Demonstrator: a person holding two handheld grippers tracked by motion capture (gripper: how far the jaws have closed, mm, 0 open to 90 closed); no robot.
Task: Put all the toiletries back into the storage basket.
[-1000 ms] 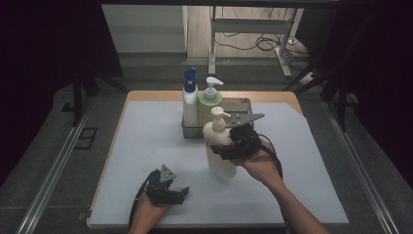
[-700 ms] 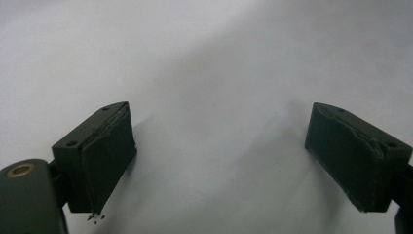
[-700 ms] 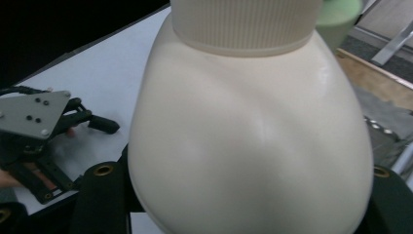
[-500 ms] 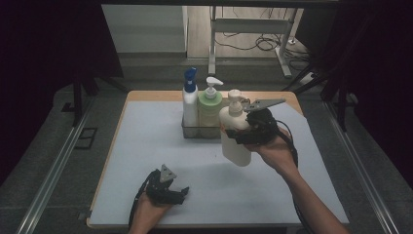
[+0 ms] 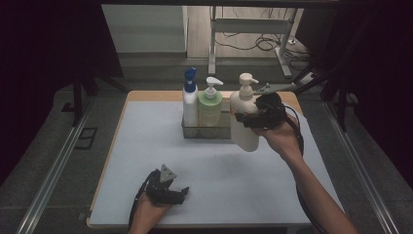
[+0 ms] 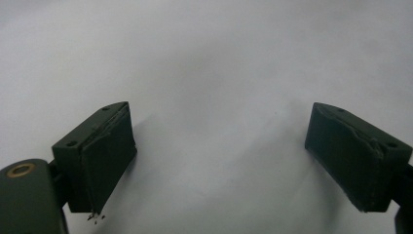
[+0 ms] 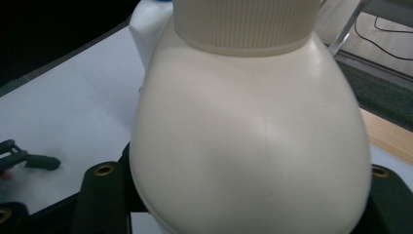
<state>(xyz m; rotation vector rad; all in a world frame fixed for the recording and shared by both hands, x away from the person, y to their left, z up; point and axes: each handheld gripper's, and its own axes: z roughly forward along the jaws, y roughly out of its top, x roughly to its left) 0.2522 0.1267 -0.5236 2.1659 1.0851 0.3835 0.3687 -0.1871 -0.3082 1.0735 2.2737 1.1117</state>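
A cream pump bottle (image 5: 244, 117) hangs above the white mat, held upright by my right gripper (image 5: 253, 119), which is shut on its upper body. It hovers just right of a metal rack (image 5: 207, 130) that holds a white bottle with a blue cap (image 5: 190, 100) and a green pump bottle (image 5: 210, 105). In the right gripper view the cream bottle (image 7: 248, 131) bulges between the jaws. My left gripper (image 5: 179, 194) rests low on the mat near the front edge, open, and its pads (image 6: 104, 156) stand wide apart over bare white mat.
The white mat (image 5: 146, 146) covers a wooden table (image 5: 160, 94). Metal rails (image 5: 53, 170) run along both sides. A table frame and cables (image 5: 253, 41) lie on the floor beyond the far edge.
My right gripper has carried the cream bottle up and to the right, from in front of the rack to beside its right end. The left gripper has stayed put.
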